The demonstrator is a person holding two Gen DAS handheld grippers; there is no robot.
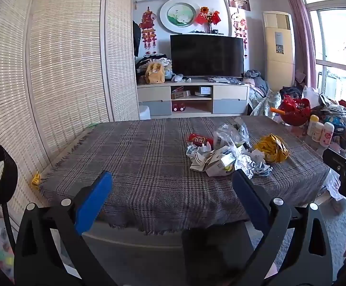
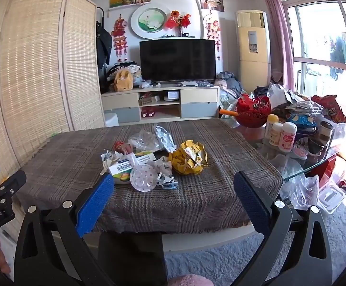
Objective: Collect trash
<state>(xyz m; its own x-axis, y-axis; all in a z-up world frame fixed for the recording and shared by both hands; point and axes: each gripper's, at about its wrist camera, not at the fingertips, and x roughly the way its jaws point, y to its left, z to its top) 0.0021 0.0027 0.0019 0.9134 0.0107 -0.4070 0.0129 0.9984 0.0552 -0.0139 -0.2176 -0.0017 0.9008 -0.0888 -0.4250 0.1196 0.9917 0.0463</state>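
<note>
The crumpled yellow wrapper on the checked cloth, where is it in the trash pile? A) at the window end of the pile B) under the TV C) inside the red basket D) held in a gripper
A: the crumpled yellow wrapper lies on the checked grey cloth at the window end of the trash pile, and both grippers are open and empty.

This is a living room in a home — a big black TV (image 1: 206, 56) is sitting on a low TV stand (image 1: 192, 99) with drawers. Red paper decorations (image 1: 148, 29) and pictures are hanging on the wall. A tall air conditioner (image 2: 253, 47) is standing by the pink curtain (image 2: 274, 27) and window. A checked cloth (image 2: 149, 166) is covering the table — snacks and bottles (image 2: 281, 134) are crowding beside it.
</note>
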